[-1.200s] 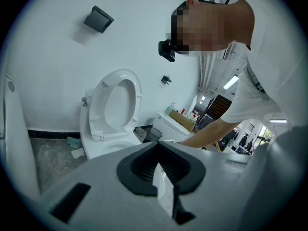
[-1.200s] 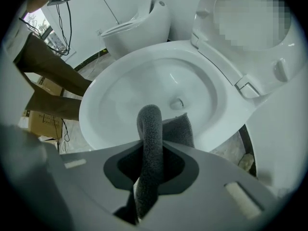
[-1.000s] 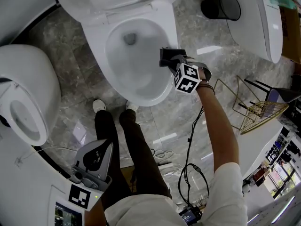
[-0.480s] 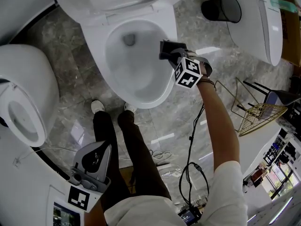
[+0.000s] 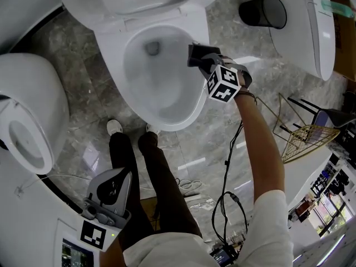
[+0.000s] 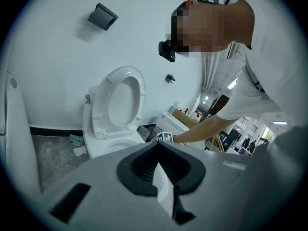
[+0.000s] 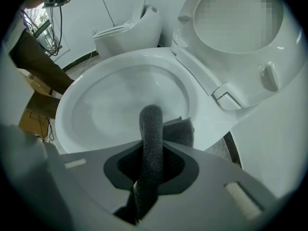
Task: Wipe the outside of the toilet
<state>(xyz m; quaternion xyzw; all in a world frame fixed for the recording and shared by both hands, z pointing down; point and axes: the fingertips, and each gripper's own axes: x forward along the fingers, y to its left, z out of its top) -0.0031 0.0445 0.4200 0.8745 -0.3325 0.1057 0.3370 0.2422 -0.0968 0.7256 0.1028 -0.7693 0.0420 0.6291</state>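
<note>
A white toilet [image 5: 158,71] stands open on the grey marble floor, its lid [image 7: 236,42] raised. My right gripper [image 5: 201,60] is at the bowl's right rim, shut on a dark grey cloth [image 7: 151,129] that sticks out past its jaws. The cloth's folded end [image 5: 196,55] lies on the rim [image 7: 211,124]. My left gripper [image 5: 108,196] hangs low by the person's left leg, far from the toilet. Its jaws are together with nothing between them [image 6: 161,177]. In the left gripper view the toilet [image 6: 118,105] and the right gripper's marker cube [image 6: 164,137] show beyond.
A second toilet [image 5: 28,110] stands at the left and a third [image 5: 308,21] at the top right. A black bin [image 5: 264,10] sits beside the third one. A gold wire rack [image 5: 303,129] is at the right. A cable [image 5: 228,171] hangs from the right arm. The person's legs [image 5: 150,177] stand before the bowl.
My right gripper has slid the cloth a little along the right rim toward the back of the bowl. The left gripper has stayed where it was.
</note>
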